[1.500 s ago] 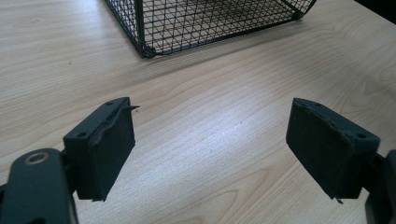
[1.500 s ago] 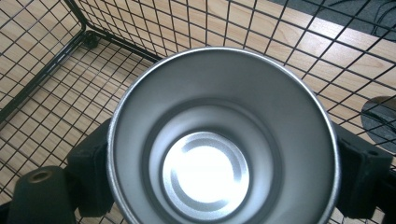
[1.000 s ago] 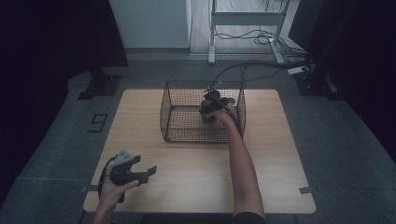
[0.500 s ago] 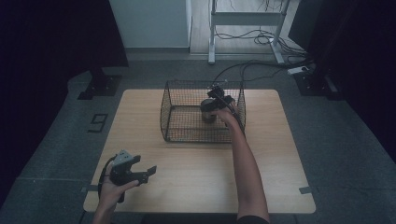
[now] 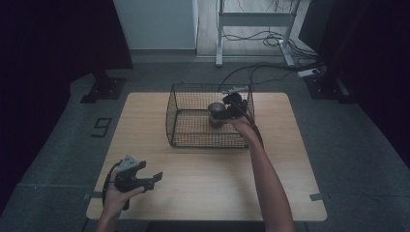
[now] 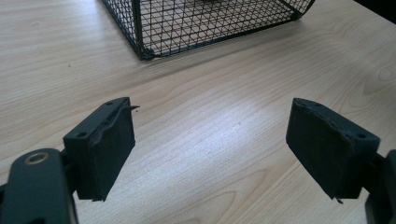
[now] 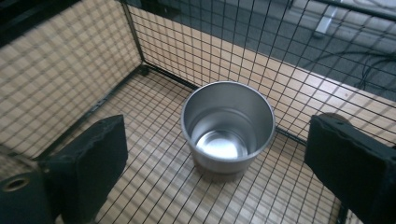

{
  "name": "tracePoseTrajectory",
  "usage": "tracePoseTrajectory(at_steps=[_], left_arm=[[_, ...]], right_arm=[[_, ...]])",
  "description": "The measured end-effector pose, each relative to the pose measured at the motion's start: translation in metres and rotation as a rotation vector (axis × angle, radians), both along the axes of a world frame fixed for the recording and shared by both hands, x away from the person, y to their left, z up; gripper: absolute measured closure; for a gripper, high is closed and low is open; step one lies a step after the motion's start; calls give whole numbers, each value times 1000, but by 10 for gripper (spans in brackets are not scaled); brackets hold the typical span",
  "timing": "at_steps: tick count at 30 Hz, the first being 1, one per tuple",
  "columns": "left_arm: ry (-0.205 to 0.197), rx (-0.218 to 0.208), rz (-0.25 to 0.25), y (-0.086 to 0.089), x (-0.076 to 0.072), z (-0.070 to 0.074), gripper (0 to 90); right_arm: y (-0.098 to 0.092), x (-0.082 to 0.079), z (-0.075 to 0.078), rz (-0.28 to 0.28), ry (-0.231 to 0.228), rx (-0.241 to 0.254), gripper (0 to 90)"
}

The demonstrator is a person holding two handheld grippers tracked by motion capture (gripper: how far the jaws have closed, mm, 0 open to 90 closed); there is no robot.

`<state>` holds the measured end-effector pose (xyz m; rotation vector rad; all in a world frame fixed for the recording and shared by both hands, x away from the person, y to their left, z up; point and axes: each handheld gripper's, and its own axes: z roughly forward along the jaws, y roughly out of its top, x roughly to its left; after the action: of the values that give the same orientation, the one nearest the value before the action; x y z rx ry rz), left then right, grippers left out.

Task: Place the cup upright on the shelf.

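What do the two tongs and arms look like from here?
Both tongs, left and right, are black with two blocky, rough-edged pads. The left carries a grey three-cornered plate and a black cable. Both forearms are bare, no sleeves visible.

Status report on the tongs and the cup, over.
Right tongs open above the steel cup, jaws just closing, nothing gripped. Cup upright in wire basket. Left tongs open over table.
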<state>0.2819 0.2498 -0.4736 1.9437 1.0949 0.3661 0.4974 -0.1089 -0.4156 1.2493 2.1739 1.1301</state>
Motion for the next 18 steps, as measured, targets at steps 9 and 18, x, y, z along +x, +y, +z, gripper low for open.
tracePoseTrajectory(at_steps=[9,18], left_arm=[[-4,8,4,-1,-1,1,157],[1,16,-5,-5,0,-1,157]], right_arm=[[-17,-53,12,54,-93,38,119],[-38,-95,10,70,-151,78,132]])
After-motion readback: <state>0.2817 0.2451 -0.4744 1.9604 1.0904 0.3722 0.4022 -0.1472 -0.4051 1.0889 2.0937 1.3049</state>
